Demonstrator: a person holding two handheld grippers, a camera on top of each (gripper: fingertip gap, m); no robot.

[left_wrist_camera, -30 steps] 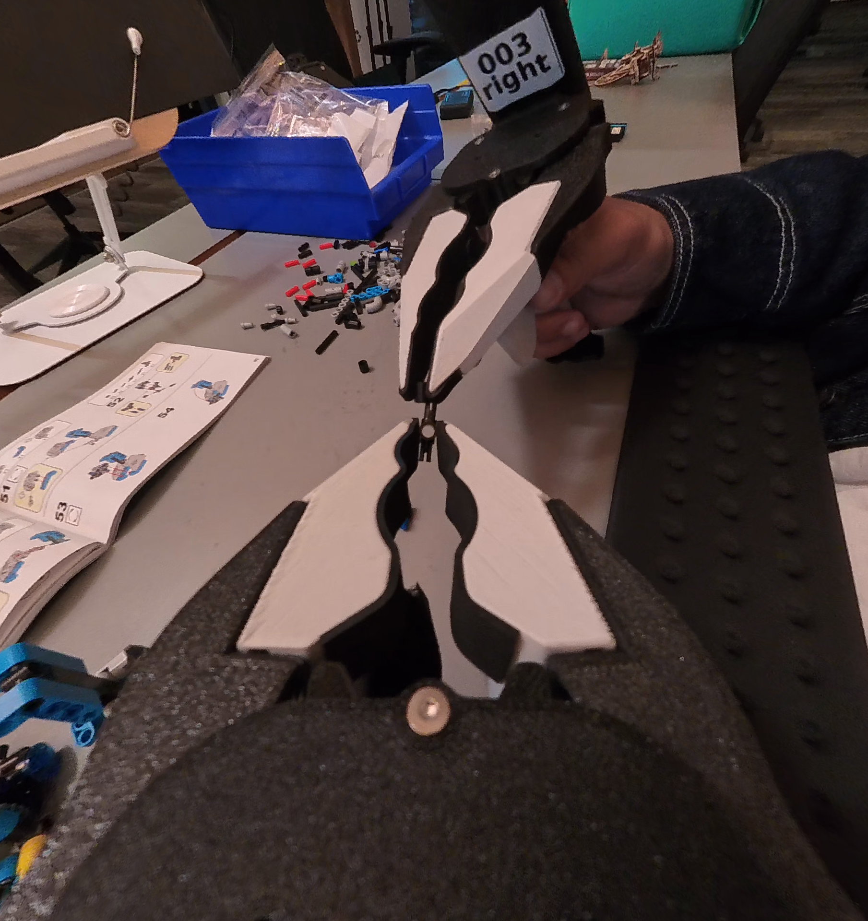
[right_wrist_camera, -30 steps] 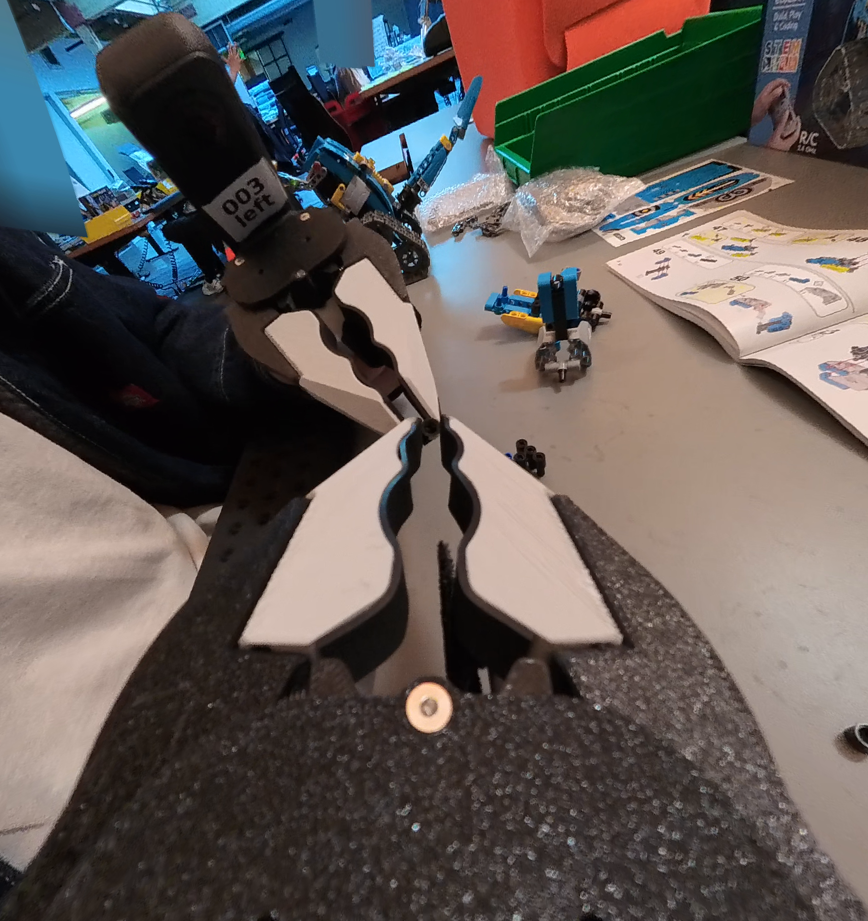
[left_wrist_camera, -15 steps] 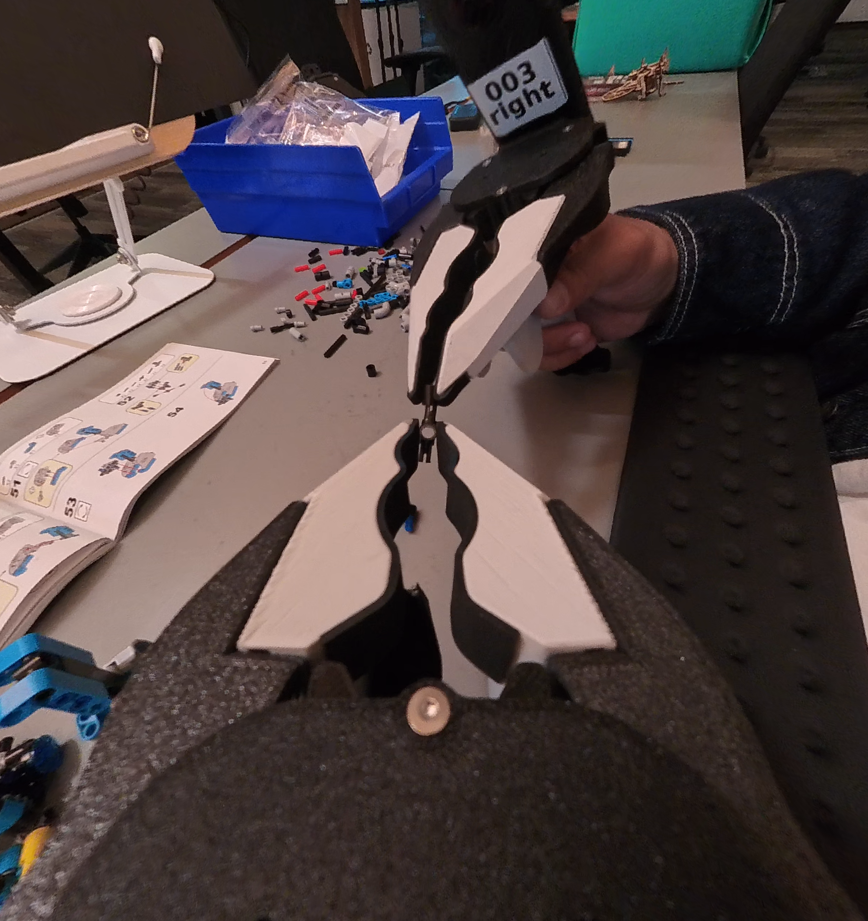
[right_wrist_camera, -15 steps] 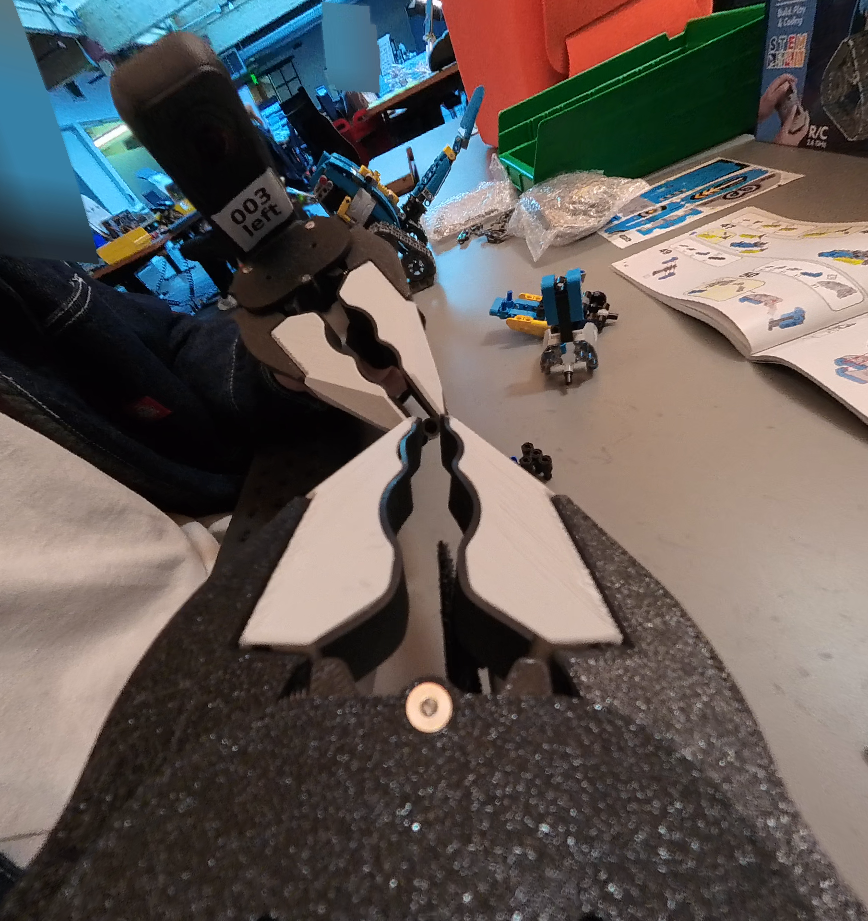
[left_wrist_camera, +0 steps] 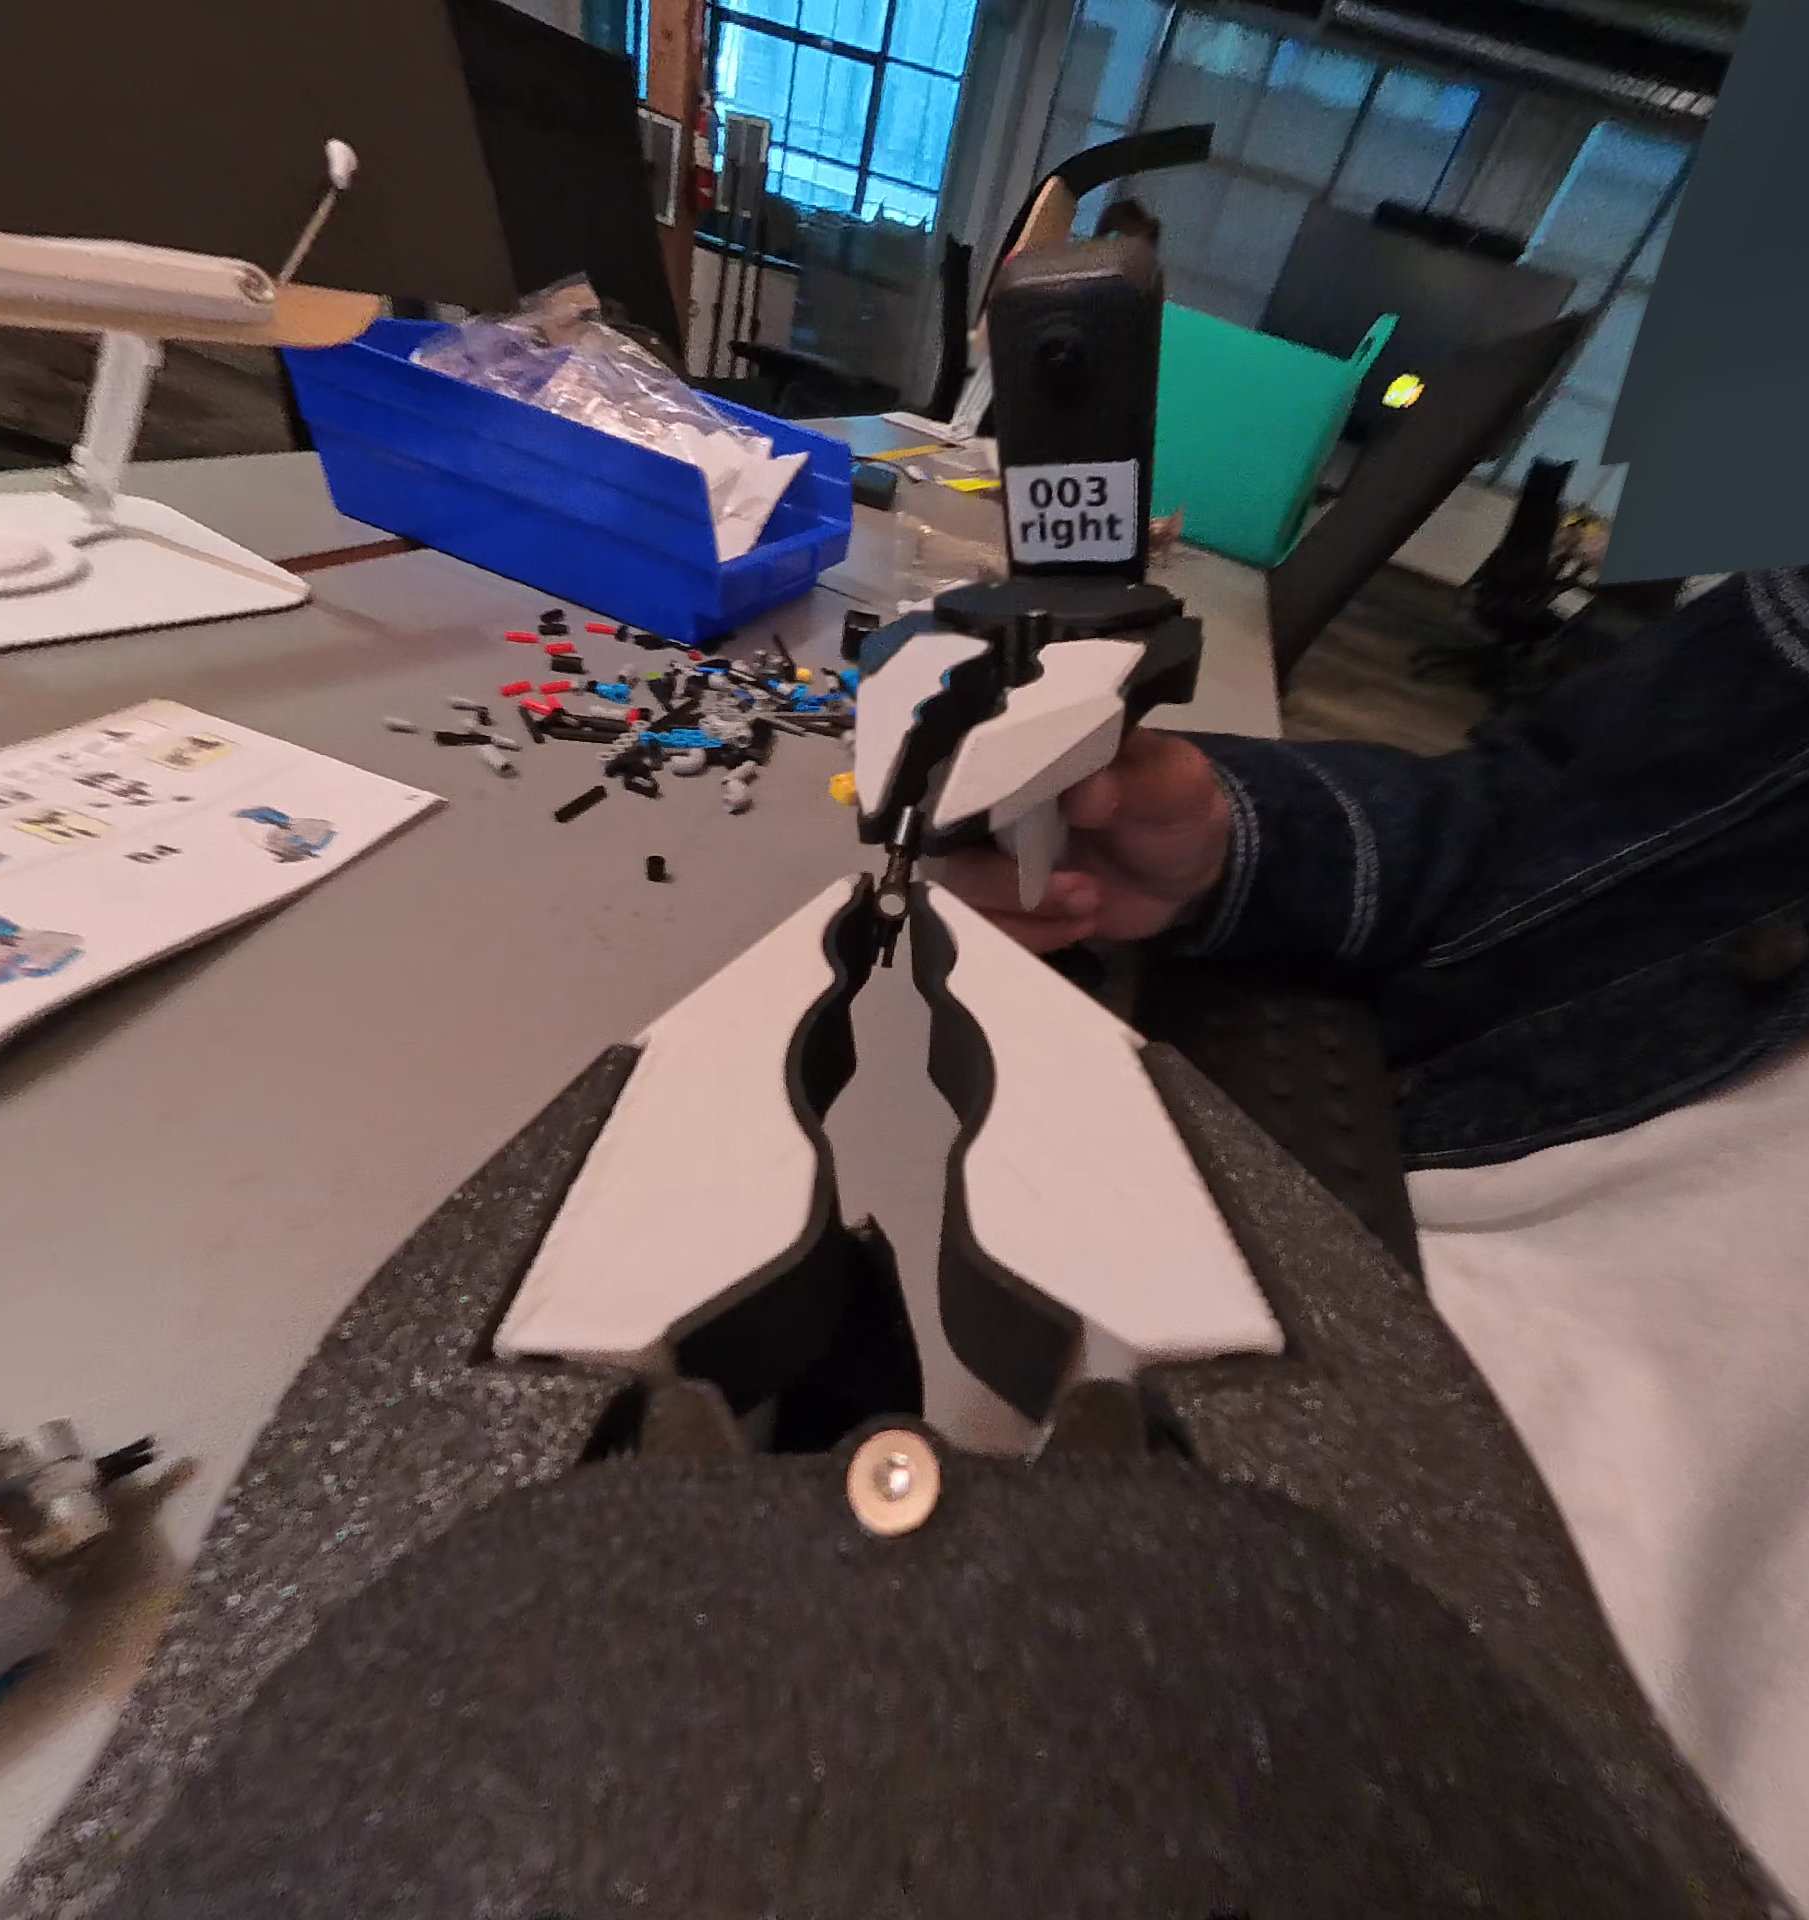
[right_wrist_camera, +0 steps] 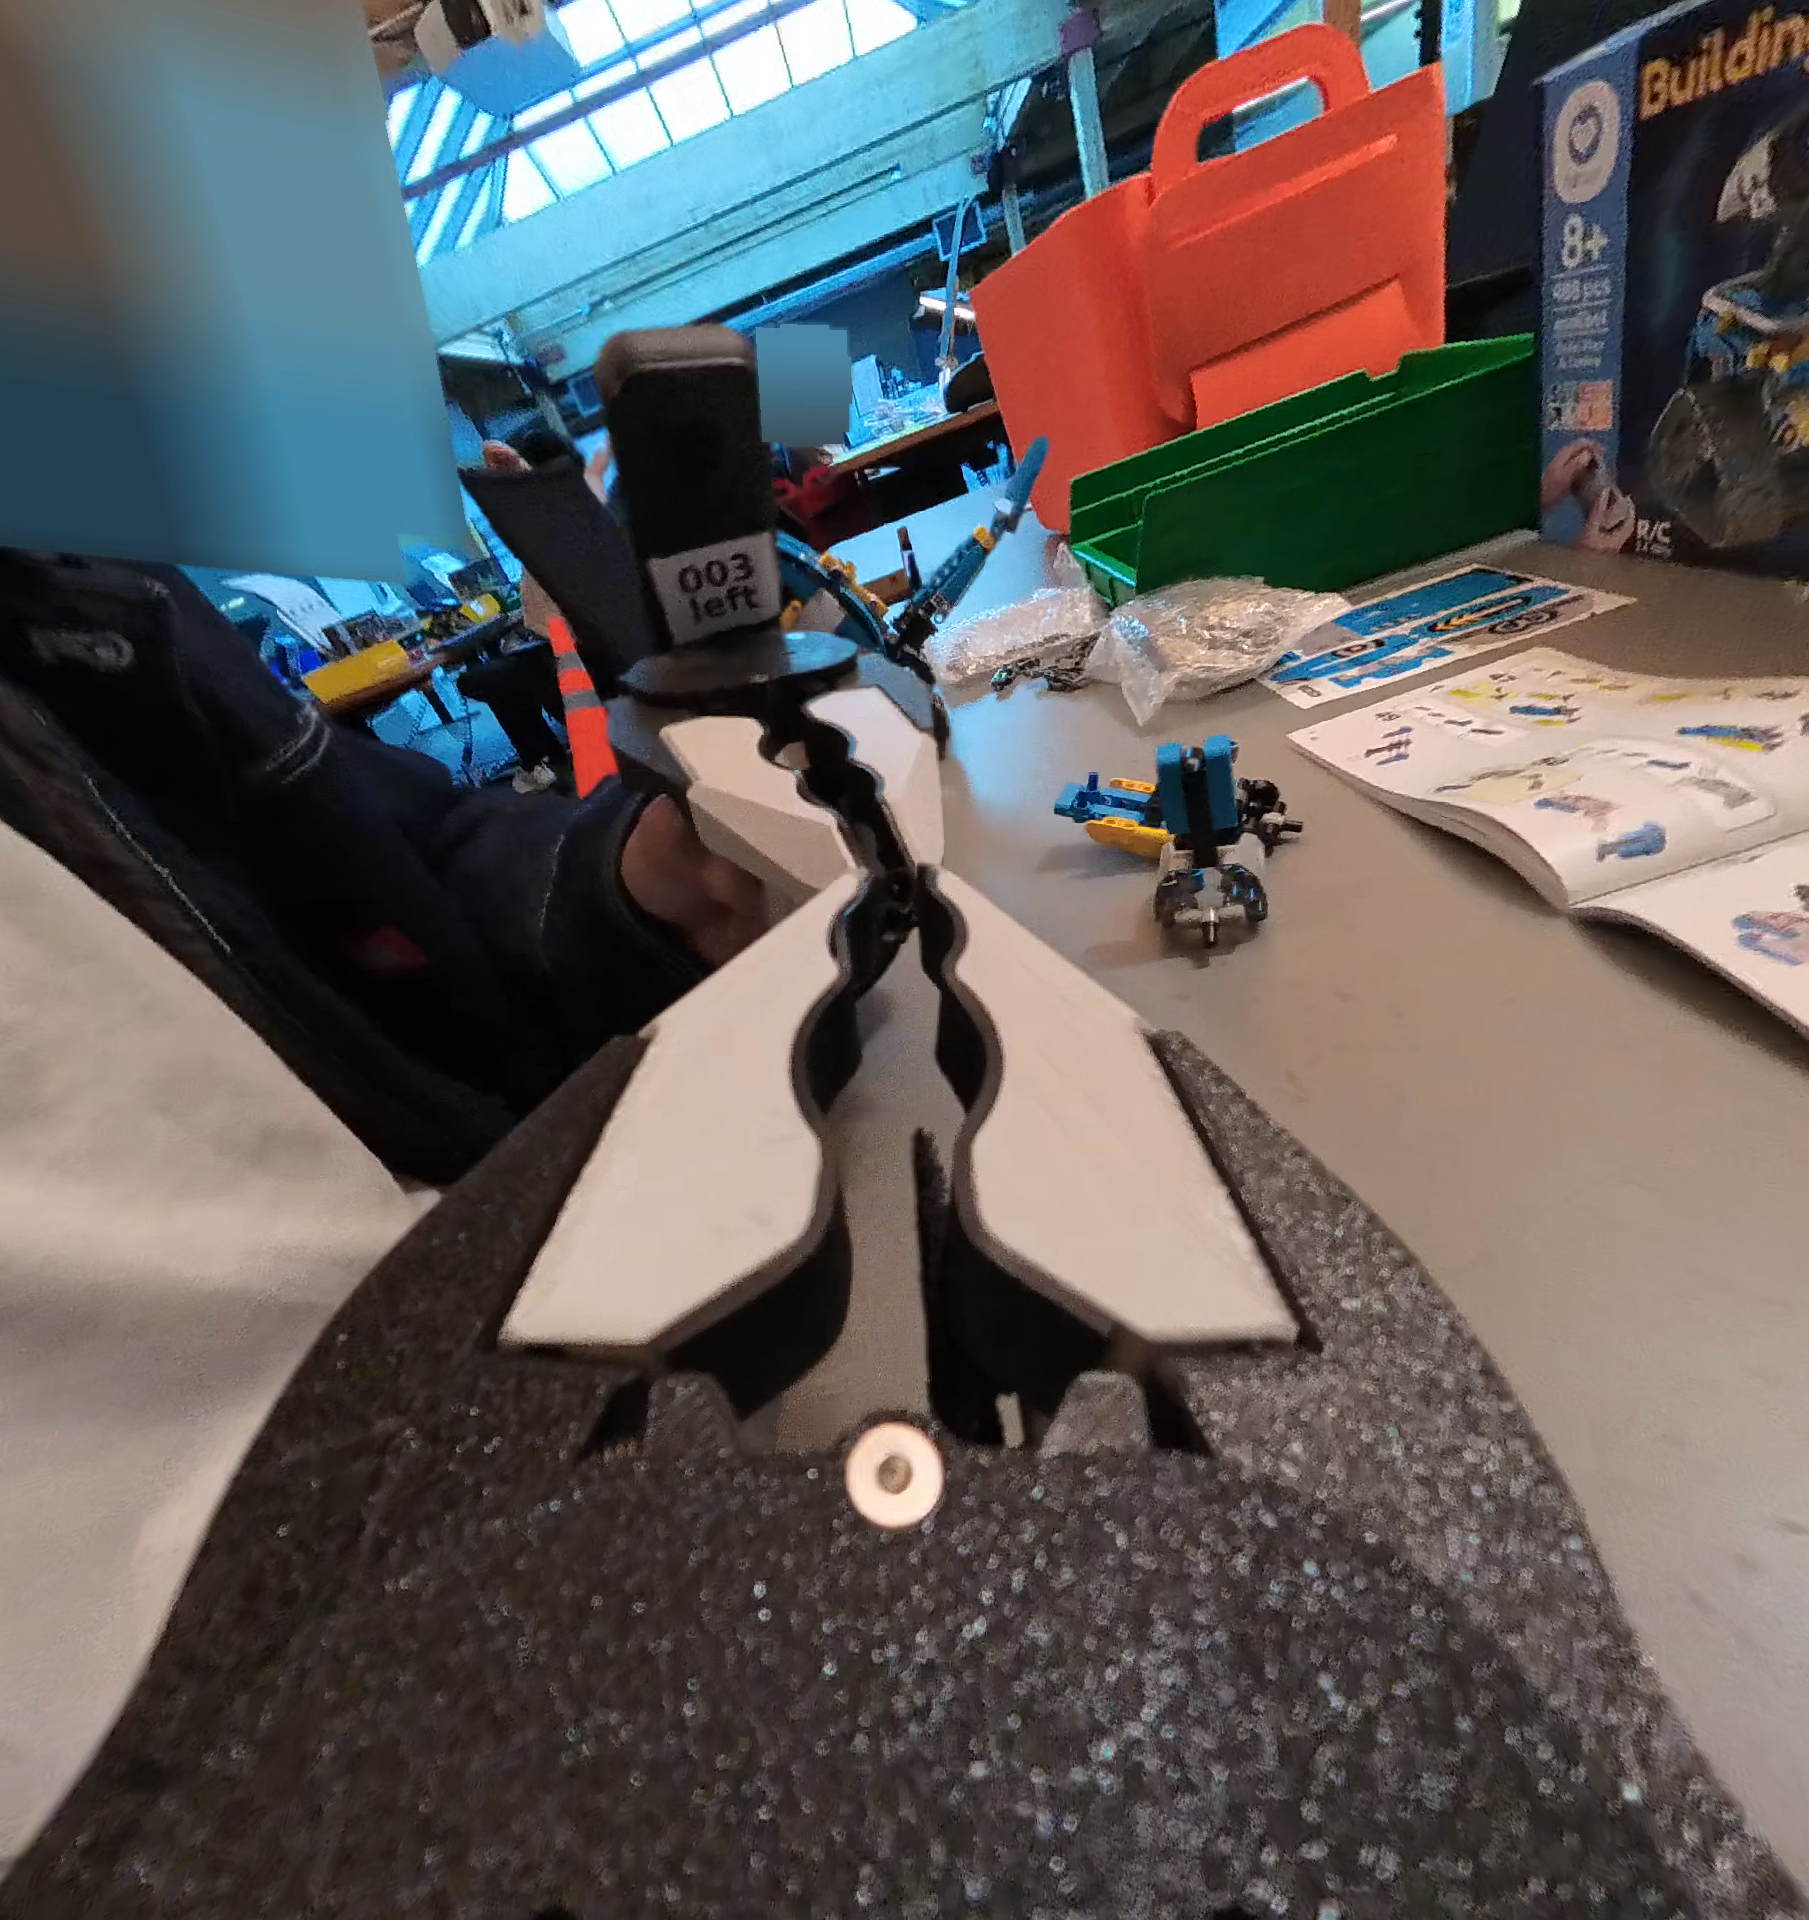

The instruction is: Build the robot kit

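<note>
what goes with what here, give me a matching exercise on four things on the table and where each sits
Things
1. blue bin
2. green bin
3. loose small parts
4. blue and yellow model

Places
a. standing apart on the grey table, near the open instruction booklet
b. in front of the orange bag
c. holds clear plastic bags
d. scattered just in front of the blue bin

Pairs: 1-c, 2-b, 3-d, 4-a

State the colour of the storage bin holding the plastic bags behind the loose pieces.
Blue; the bin shows best in the left wrist view.
</note>
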